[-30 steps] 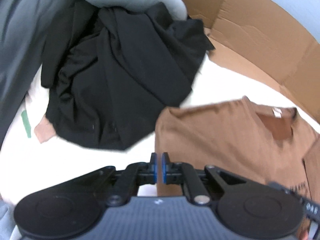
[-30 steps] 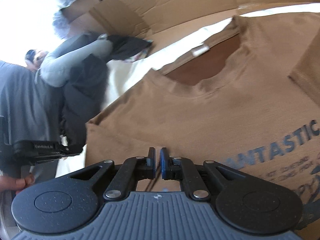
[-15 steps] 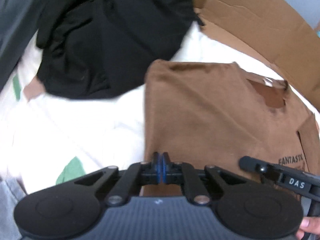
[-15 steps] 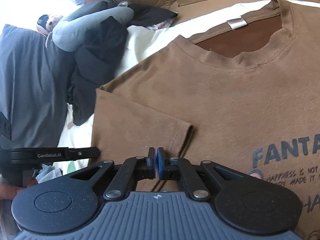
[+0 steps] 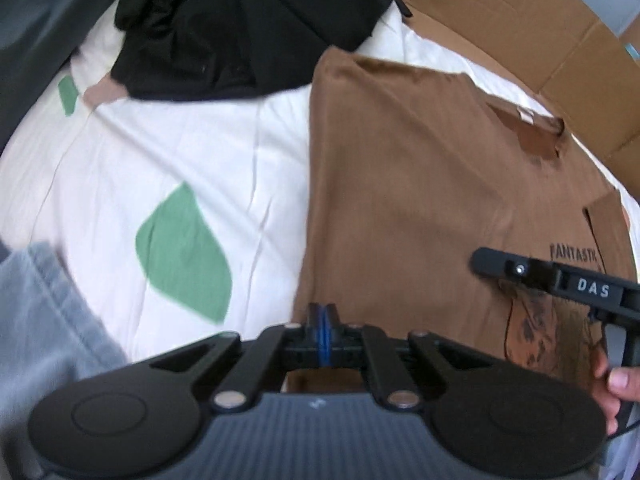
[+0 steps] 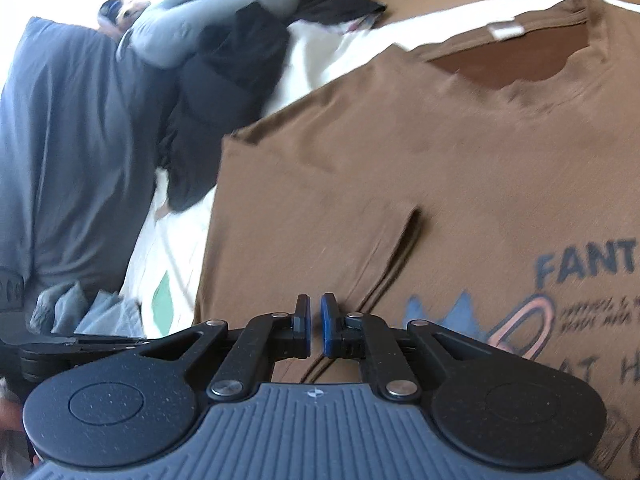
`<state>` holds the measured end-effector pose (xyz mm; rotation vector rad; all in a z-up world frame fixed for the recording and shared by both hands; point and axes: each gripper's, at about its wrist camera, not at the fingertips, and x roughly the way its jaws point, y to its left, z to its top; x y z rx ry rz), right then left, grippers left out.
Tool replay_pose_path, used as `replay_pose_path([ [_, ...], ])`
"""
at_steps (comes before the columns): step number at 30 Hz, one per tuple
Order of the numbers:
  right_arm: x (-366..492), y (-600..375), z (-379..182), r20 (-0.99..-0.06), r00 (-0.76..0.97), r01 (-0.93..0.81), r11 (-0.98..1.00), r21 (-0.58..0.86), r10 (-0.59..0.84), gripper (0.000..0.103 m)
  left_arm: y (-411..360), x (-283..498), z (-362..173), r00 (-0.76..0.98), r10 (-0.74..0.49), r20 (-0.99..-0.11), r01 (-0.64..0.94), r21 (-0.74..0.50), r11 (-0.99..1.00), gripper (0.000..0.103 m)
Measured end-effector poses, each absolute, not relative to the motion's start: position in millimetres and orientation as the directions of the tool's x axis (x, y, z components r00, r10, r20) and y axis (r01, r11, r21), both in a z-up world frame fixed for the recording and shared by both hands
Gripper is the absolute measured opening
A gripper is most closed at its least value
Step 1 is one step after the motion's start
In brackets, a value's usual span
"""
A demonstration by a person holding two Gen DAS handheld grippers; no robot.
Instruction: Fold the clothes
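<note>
A brown T-shirt [image 5: 420, 184] with a dark "FANTASTIC" print lies flat on a white sheet [image 5: 160, 148], its left sleeve [image 6: 320, 208] folded in over the body. My left gripper [image 5: 322, 314] is shut with nothing in it, just above the shirt's left side edge. My right gripper [image 6: 316, 312] hovers over the chest beside the folded sleeve's hem. Its jaws are closing to a thin slit and nothing is between them. The right gripper's tip [image 5: 490, 260] also shows over the print, and the left gripper [image 6: 80, 346] shows low at the shirt's side.
A crumpled black garment [image 5: 248, 20] lies beyond the shirt's shoulder. Flattened cardboard [image 5: 520, 28] borders the far side. Pale denim [image 5: 44, 312] lies at the near left. The sheet has green leaf patches [image 5: 184, 248]. A person in a grey top [image 6: 80, 140] stands alongside.
My left gripper has travelled from the black garment across the sheet to the shirt's side edge and dropped lower. My right gripper has slid down the shirt toward the print. Both stayed shut.
</note>
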<state>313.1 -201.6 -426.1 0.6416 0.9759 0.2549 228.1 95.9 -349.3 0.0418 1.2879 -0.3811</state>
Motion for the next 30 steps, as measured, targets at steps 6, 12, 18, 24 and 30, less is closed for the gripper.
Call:
replay_pose_path([
  [6, 298, -177, -418, -0.667, 0.508, 0.017, 0.768, 0.64, 0.545, 0.005, 98, 217, -350, 0.218, -0.279, -0.935, 0.292, -0.21, 0.933, 0.004],
  [12, 275, -146, -426, -0.705, 0.413, -0.056, 0.789, 0.612, 0.577, 0.005, 99, 206, -357, 0.199, -0.283, -0.938, 0.307, -0.215, 0.927, 0.004],
  [18, 265, -151, -431, -0.728, 0.4, 0.005, 0.793, 0.61, 0.557, 0.009, 97, 199, -356, 0.182, -0.288, -0.94, 0.304, -0.225, 0.926, 0.008],
  [24, 261, -166, -418, -0.724, 0.436, 0.029, 0.796, 0.605, 0.534, 0.037, 94, 191, -345, 0.185, -0.266, -0.946, 0.302, -0.202, 0.932, 0.048],
  [30, 252, -191, -404, -0.726, 0.481, 0.068, 0.804, 0.59, 0.492, 0.044, 88, 185, -329, 0.183, -0.26, -0.948, 0.297, -0.198, 0.934, 0.066],
])
